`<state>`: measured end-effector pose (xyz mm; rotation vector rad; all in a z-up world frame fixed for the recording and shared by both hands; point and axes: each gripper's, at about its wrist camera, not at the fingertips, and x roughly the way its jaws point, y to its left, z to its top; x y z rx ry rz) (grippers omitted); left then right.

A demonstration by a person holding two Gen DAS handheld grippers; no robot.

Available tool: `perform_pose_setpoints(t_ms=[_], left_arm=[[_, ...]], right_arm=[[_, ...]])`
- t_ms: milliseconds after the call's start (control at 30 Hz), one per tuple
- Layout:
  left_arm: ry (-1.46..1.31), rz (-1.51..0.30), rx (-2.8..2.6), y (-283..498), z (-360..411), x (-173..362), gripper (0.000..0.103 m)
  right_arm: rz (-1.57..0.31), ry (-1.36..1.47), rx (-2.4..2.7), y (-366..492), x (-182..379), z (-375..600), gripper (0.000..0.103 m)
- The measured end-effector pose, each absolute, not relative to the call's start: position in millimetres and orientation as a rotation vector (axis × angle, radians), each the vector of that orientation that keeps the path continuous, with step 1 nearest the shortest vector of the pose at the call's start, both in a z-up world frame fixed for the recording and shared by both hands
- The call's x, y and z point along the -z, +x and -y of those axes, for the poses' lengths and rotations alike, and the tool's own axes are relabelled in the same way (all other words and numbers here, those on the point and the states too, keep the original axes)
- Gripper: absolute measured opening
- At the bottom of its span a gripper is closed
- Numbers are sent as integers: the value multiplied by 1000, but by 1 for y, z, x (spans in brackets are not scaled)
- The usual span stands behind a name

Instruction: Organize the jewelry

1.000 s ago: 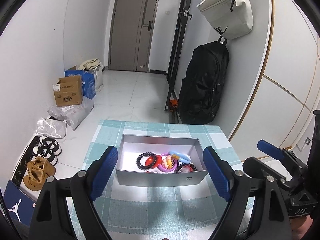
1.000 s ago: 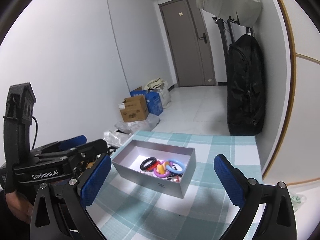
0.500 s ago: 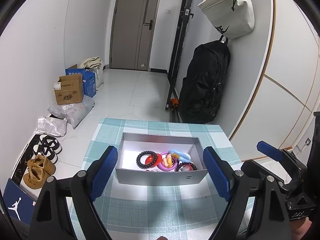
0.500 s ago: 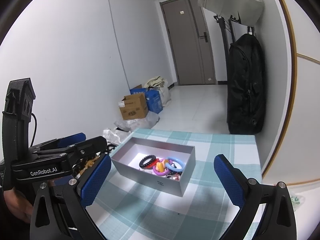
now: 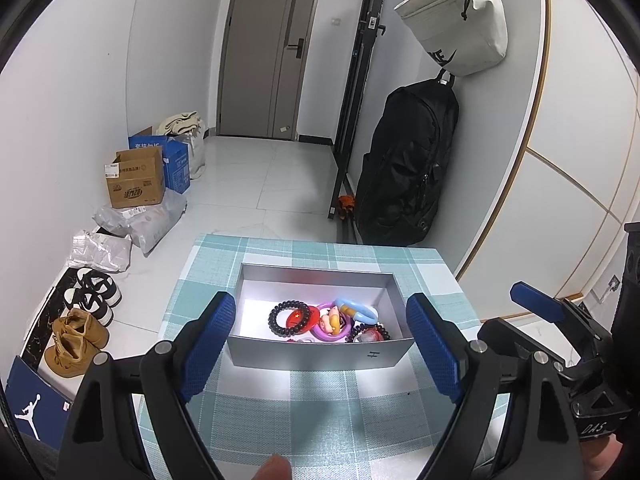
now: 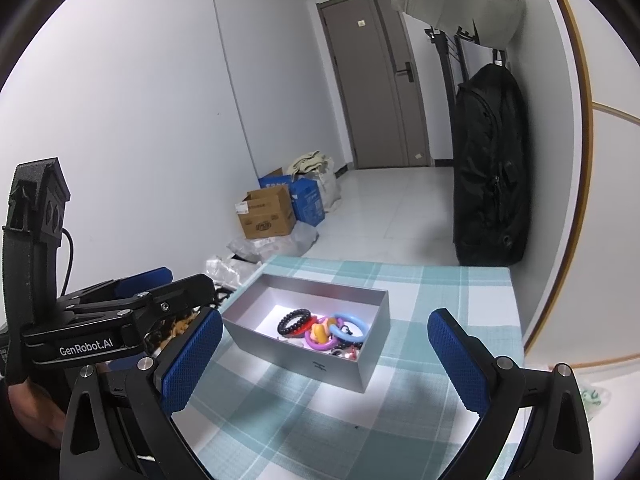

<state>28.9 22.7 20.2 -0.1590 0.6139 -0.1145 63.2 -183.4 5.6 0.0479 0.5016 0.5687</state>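
both pairs of jaws stand wide apart and hold nothing: the left gripper [image 5: 320,344] and the right gripper [image 6: 326,364] hover above the teal-and-white checked tablecloth [image 5: 320,412], short of the open grey rectangular box [image 5: 320,354]. inside the box lie a black beaded bracelet [image 5: 289,317], a purple ring [image 5: 329,330] and a light blue ring [image 5: 358,309], bunched toward its right half. beyond the table, a black backpack [image 5: 408,168] leans on the wall and a brown cardboard box [image 5: 136,180] sits on the floor.
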Motion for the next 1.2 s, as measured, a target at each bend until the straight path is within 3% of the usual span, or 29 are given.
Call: perform_pose_setpoints(t_ms=[1200], left_arm=[[-157,-613,129,28,-19,-22,84]], right_arm=[[-508,42,-564,64,-5,182,103]])
